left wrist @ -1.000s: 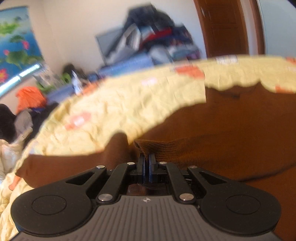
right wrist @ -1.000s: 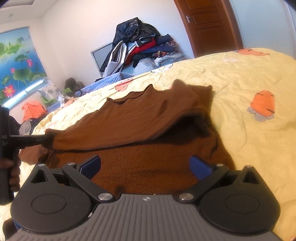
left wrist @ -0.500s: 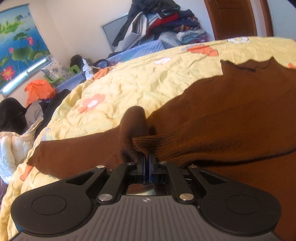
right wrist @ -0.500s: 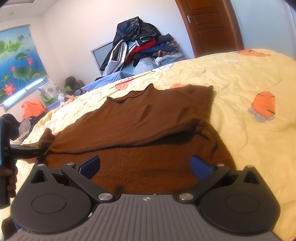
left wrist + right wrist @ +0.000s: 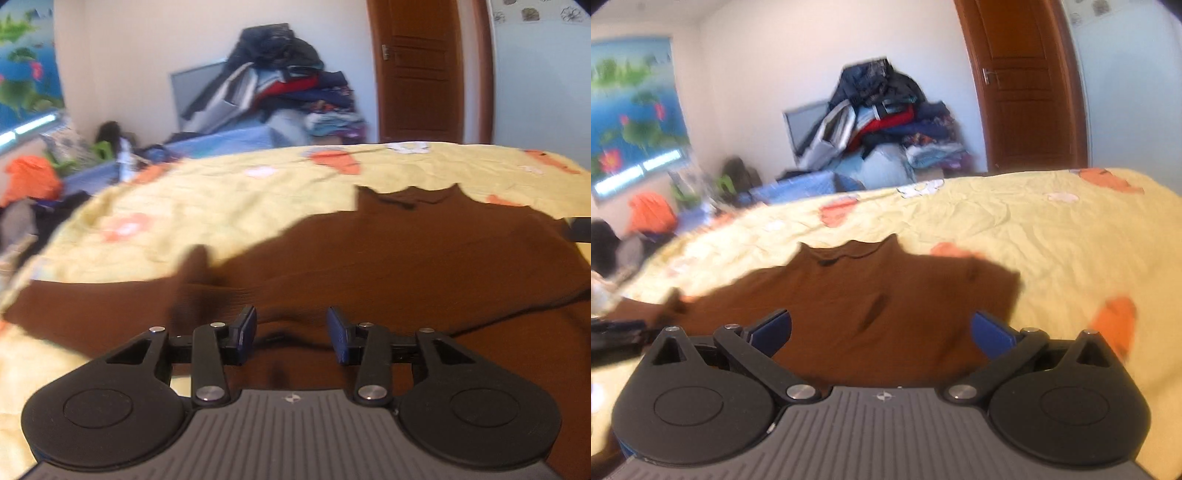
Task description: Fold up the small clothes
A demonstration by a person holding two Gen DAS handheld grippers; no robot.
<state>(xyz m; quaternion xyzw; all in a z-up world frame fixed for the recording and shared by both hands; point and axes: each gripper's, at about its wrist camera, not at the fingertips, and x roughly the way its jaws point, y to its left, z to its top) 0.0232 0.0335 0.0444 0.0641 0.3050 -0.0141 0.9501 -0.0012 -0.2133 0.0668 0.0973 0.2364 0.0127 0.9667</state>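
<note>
Released, brown sweater (image 5: 406, 266) lies before left gripper (image 5: 291, 328).

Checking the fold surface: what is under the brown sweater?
The brown sweater lies on a yellow quilt with orange and white prints, which shows all around it. Whatever lies beneath the sweater's body is covered. Both grippers hover open above it.

Left gripper (image 5: 291, 329): matte black linkage arms on two round black discs, silver screw heads at the pivots, blue finger pads (image 5: 246, 328), grey ribbed housing with a small white emblem. Right gripper (image 5: 881, 328): identical construction, blue pads (image 5: 991, 329), same silver screws.
</note>
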